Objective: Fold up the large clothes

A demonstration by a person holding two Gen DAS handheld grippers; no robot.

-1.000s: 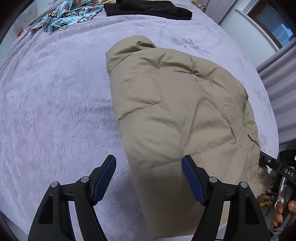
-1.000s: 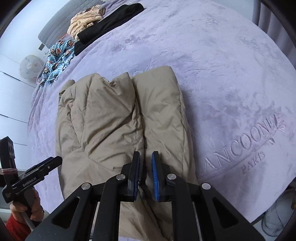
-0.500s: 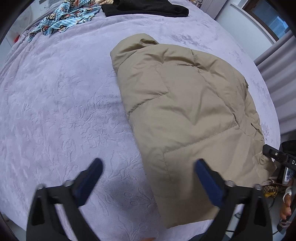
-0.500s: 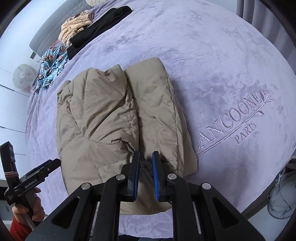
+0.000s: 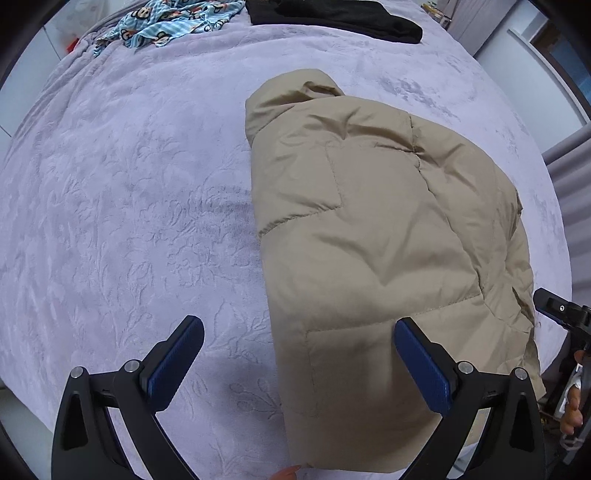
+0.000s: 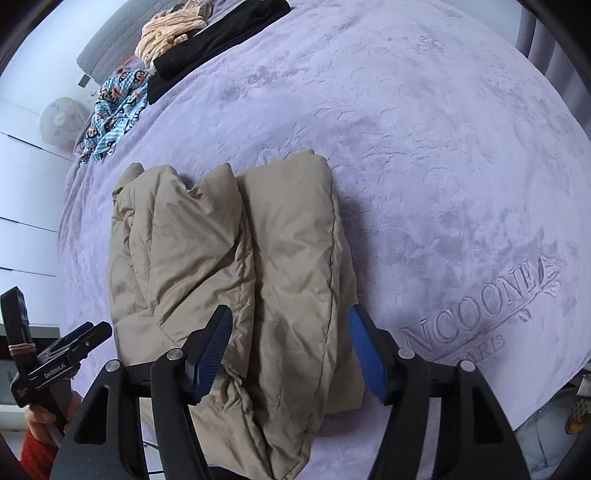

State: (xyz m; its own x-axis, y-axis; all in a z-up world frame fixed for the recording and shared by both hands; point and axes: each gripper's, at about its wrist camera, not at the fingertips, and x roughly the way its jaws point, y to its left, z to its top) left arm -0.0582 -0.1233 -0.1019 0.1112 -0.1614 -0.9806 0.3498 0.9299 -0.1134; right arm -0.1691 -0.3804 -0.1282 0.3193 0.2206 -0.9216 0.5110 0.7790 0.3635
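Observation:
A tan puffer jacket (image 5: 373, 236) lies folded on the lilac bed cover (image 5: 129, 221); it also shows in the right wrist view (image 6: 236, 280). My left gripper (image 5: 299, 365) is open and empty over the jacket's near left edge, its right finger over the fabric. My right gripper (image 6: 290, 350) is open and empty, its fingers spread either side of the jacket's near right part. The left gripper also shows at the left of the right wrist view (image 6: 70, 350), and the right gripper at the right edge of the left wrist view (image 5: 557, 310).
A black garment (image 5: 332, 14), a blue monkey-print cloth (image 5: 166, 18) and a cream garment (image 6: 170, 26) lie at the far end of the bed. Embroidered lettering (image 6: 476, 314) marks the cover at right. The bed's edge is near the grippers. Curtains (image 5: 569, 192) hang at right.
My right gripper was shut on the jacket's fabric and has opened, letting it go. My left gripper stayed open and shifted slightly over the jacket's near edge.

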